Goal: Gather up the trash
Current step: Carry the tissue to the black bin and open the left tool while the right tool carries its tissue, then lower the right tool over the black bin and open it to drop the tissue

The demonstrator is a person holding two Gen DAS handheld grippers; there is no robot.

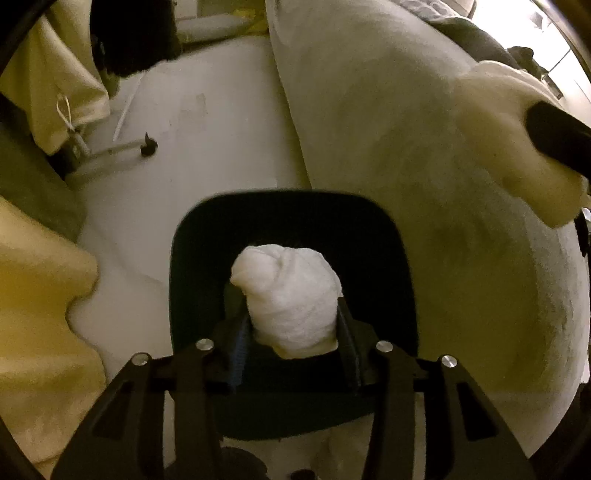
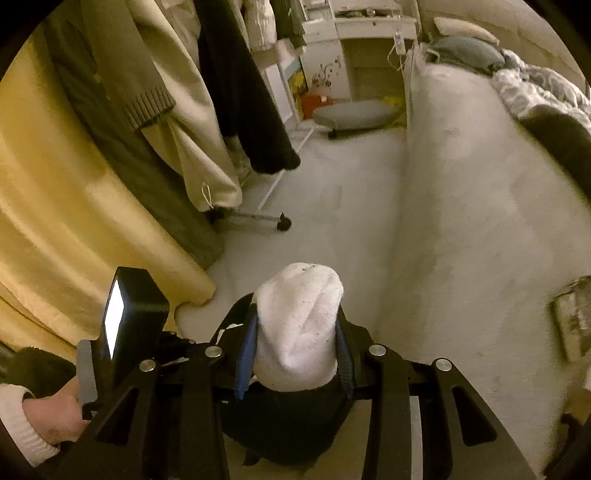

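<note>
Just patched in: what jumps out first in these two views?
Each hand-held gripper clamps a white wad: the left hand-held gripper holds a crumpled white tissue right over a dark bin on the pale floor. The right hand-held gripper grips a white knitted sock-like bundle, above something dark.

Dim yellowish indoor light, soft blur, fisheye-warped edges, dark corners

It was a bedroom in a home. Right of the jaws ran a bed (image 2: pixel 480 184) with pillows (image 2: pixel 465 44) and a patterned quilt (image 2: pixel 535 92); to their left hung clothes (image 2: pixel 236 92) on a wheeled rack (image 2: pixel 258 218), and beyond the jaws stood a white desk (image 2: pixel 369 26).
</note>
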